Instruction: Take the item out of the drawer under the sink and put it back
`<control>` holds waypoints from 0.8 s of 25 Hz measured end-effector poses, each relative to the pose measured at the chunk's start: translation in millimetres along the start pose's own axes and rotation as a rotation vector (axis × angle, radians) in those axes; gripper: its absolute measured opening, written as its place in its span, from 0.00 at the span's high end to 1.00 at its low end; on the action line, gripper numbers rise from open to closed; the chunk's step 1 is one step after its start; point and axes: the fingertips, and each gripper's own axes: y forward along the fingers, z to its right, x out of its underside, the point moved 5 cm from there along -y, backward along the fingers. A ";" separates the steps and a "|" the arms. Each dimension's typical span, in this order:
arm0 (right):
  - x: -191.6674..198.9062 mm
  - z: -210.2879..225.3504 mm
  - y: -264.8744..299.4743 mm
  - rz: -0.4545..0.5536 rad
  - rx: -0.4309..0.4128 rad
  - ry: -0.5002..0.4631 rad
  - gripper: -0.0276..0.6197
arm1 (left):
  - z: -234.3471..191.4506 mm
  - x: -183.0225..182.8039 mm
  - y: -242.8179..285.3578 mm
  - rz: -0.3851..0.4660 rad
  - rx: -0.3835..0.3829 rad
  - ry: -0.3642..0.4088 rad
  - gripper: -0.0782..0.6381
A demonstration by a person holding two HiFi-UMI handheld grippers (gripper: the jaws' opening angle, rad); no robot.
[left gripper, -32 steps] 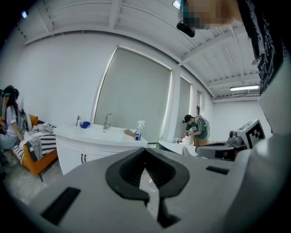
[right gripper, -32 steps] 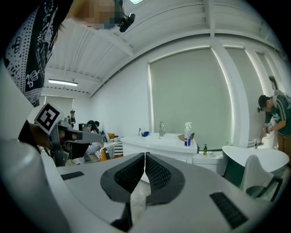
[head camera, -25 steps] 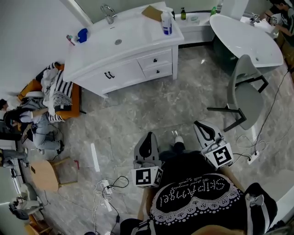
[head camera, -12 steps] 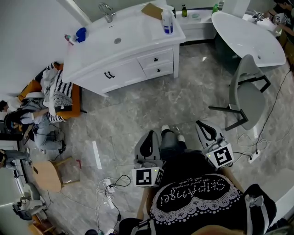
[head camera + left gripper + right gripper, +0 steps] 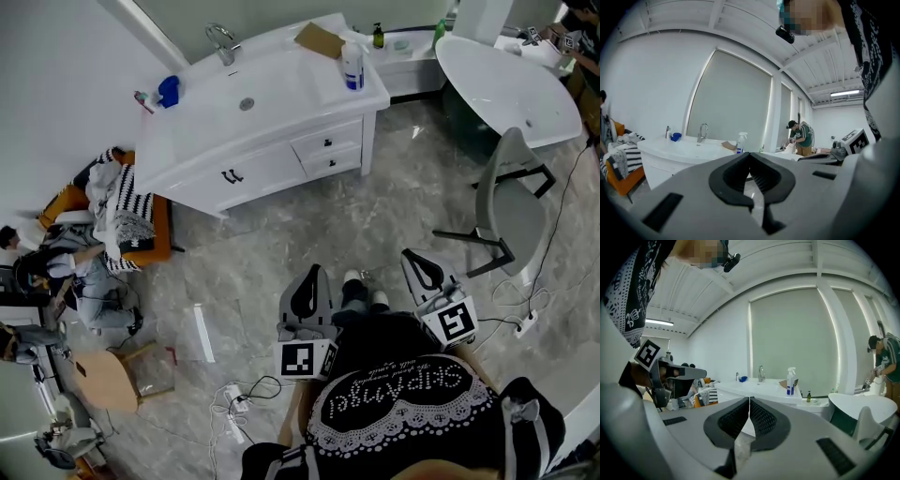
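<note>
Grey marble floor (image 5: pixel 309 234) lies open between both sets of jaws and the white sink bench (image 5: pixel 281 89), which is well ahead. The drawers (image 5: pixel 326 150) under the bench are shut, straight ahead of the jaws. The item isn't visible. A grey chair (image 5: pixel 511 202) stands ahead-right of the right gripper (image 5: pixel 411 255), near it. Cables and a power strip (image 5: pixel 234 398) lie behind-left of the left gripper (image 5: pixel 315 272). Both grippers sit side by side, close to the person's body, pointing roughly level at the bench. Left jaws are clenched with nothing between them. Right jaws are clenched too, also empty.
</note>
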 end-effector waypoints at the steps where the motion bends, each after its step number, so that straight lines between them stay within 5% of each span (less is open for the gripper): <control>1: -3.4 -1.6 6.0 0.000 0.001 -0.009 0.93 | -5.0 -2.5 4.0 0.001 0.006 0.000 0.89; 20: -6.8 -10.5 61.8 0.009 0.052 0.004 0.93 | -61.8 2.5 26.5 -0.030 0.034 -0.031 0.89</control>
